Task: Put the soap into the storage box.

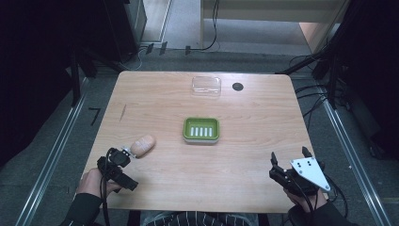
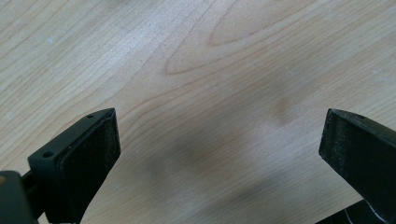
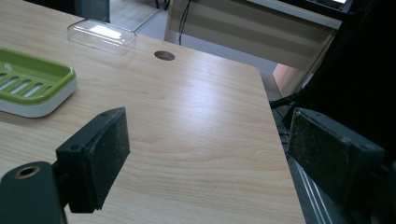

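The thing being worked looks to be the tan oblong bar [image 1: 143, 145], prob a soap, lying on the table [image 1: 244, 155] near its front-left corner. It's found just beyond and a bit to the right of the left gripper [image 1: 123, 157], practically at the tips in the high view, tho contact can't be confirmed from there. Its long axis is set on a diagonal, running from the gripper end up toward the table's middle, so it's roughly in line w/ the direction the gripper is pointed.

In the left gripper view the left gripper [image 2: 219, 135] is seen w/ jaws spread wide, nothing between them, just bare wood grain underneath. So the bar isn't bracketed yet.

The right gripper [image 1: 288, 157] is parked near the front-right corner, well apart from the bar. In its own view the right gripper [image 3: 210, 140] is also seen gaping, nothing held.

The green soap dish [image 1: 201, 129] is sat about mid-table, and a clear lid [image 1: 206, 86] is placed near the far edge.

The left side is clearly nearer, so the pickup is prob best done from there, w/ the jaws closed across the bar's short width.
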The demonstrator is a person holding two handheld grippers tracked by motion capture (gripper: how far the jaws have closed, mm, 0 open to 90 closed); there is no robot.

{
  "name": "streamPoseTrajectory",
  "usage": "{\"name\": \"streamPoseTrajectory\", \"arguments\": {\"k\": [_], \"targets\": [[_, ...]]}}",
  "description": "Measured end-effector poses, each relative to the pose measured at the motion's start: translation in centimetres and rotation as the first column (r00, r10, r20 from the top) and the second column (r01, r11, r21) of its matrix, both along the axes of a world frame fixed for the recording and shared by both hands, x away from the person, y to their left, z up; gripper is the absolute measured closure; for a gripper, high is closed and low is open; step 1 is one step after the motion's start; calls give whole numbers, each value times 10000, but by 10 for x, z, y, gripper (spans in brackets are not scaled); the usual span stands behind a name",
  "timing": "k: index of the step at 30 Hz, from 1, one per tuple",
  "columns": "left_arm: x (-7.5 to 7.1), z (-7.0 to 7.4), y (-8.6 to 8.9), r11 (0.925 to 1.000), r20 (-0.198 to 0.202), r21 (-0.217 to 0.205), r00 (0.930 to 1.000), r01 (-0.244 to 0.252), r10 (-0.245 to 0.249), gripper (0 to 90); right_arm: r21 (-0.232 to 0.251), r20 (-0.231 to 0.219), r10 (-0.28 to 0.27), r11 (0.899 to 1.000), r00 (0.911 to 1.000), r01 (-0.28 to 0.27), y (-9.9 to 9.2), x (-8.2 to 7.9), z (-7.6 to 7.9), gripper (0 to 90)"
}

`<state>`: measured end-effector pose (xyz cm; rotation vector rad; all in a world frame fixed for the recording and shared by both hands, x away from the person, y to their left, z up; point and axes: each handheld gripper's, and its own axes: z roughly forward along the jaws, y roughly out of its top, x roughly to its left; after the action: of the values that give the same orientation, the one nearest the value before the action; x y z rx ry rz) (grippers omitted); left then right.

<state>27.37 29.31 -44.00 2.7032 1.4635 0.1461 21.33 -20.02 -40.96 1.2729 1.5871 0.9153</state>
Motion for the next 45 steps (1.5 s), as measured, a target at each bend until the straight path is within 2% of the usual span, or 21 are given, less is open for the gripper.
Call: {"name": "streamPoseTrajectory", "arguments": {"k": [14, 20, 25, 33, 37, 45], "targets": [[2, -1, -3, 10000, -30, -26, 10000, 5, -5, 0, -74, -81, 58, 10000, 10000, -58, 1, 1, -1, 136], [3, 5, -4, 9999, 301, -127, 9995, 107, -103, 0, -66, -164, 84, 9999, 9998, -86, 1, 4, -1, 136], [5, 8, -6, 9996, 355, -198, 9991, 224, -217, 0, -127, -257, 139, 9998, 9996, -142, 4, 7, -1, 136], [13, 12, -1, 9991, 507, -310, 9983, 290, -274, 0, -140, -248, 240, 9996, 9994, -243, 9, 10, 0, 136], [21, 14, 3, 9990, 652, -339, 9975, 301, -279, 0, -208, -277, 360, 9991, 9990, -366, 13, 13, 0, 136], [28, 18, 6, 9987, 683, -504, 9977, 83, -49, 0, -229, -284, 538, 9983, 9981, -544, 14, 18, -1, 136]]}}
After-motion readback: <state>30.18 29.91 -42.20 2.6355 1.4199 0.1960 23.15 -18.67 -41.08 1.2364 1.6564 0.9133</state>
